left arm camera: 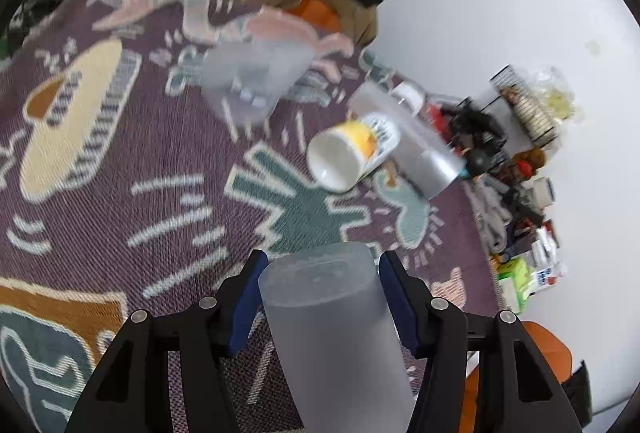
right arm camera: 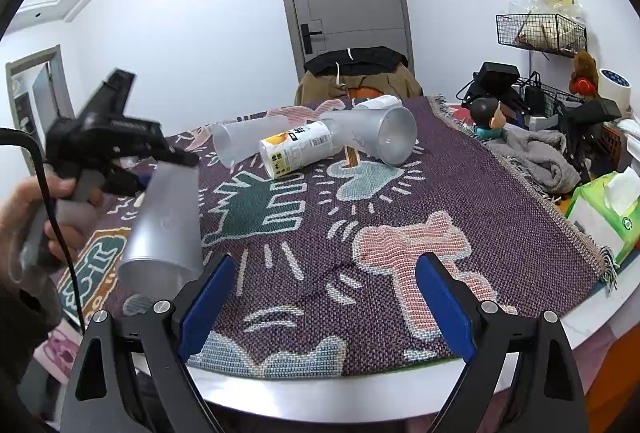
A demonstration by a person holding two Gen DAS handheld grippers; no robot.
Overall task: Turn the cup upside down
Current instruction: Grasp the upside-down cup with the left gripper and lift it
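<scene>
While the left gripper point(left arm camera: 320, 297) clamps the frosted cup point(right arm camera: 166, 221) mouth-down, seemingly clear of the patterned cloth point(right arm camera: 360, 201) at the frame's lower left, the right gripper point(right arm camera: 320, 303) gapes wide, empty.

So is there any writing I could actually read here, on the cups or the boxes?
Nothing reads clearly.
White and yellow cup lying on the patterned cloth: black characters and a barcode, too small and blurred to read.
Green tissue box: a round emblem, no legible words.
Tape roll: blue dotted print, no letters I can make out.
Frosted cup in the left hand-held gripper: no print.
</scene>
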